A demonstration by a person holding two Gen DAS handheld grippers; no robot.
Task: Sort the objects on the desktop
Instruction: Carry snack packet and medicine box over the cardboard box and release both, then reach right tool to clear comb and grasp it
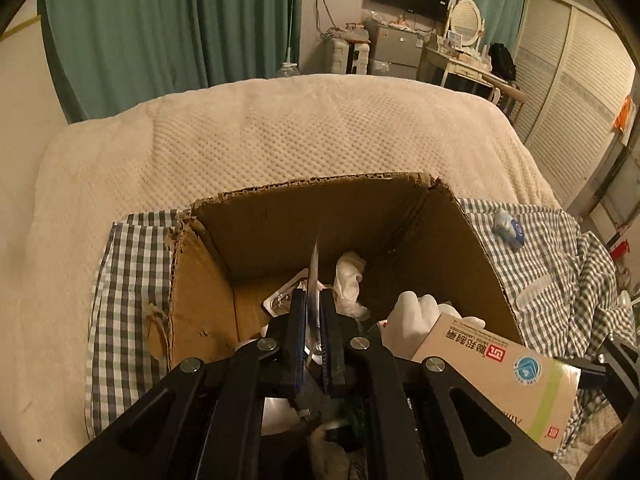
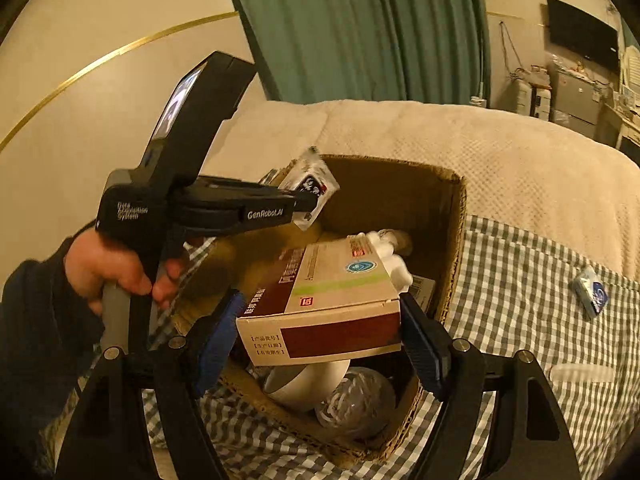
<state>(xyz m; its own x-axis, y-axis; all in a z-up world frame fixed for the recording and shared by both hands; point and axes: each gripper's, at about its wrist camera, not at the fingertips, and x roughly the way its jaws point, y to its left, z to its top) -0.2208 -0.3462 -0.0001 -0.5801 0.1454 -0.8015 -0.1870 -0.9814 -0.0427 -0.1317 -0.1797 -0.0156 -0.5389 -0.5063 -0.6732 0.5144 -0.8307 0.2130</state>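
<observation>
Nearest to the right wrist camera is the medicine carton point(image 2: 324, 304), caught by its two short ends between the blue pads point(image 2: 222, 332) of the right gripper point(image 2: 320, 332). The jaws are clenched on it and carry it level above the open cardboard box point(image 2: 452, 240), probably so that it can drop flat onto the things already inside.

The left gripper point(image 1: 314, 320) is clamped on a thin sachet point(image 1: 313, 268). In its own view the sachet appears only as a narrow edge standing up between the closed pads. It too is over the box, so I judge that both items are about to be released there.

The right wrist view shows what the left one cannot: the printed black and white face of this sachet point(image 2: 314, 184), the person's left hand point(image 2: 116, 272) on the grey handle, and the near part of the box with a white rounded object point(image 2: 308, 384) and a clear crumpled plastic thing point(image 2: 356, 404).

The left wrist view shows the far bottom of the box, where a blister pack point(image 1: 282, 296) and a white crumpled tissue point(image 1: 348, 276) lie.

A small blue packet point(image 2: 592, 292) lies on the checked cloth point(image 2: 520, 320) to the right of the box, well apart from it and not yet sorted.
</observation>
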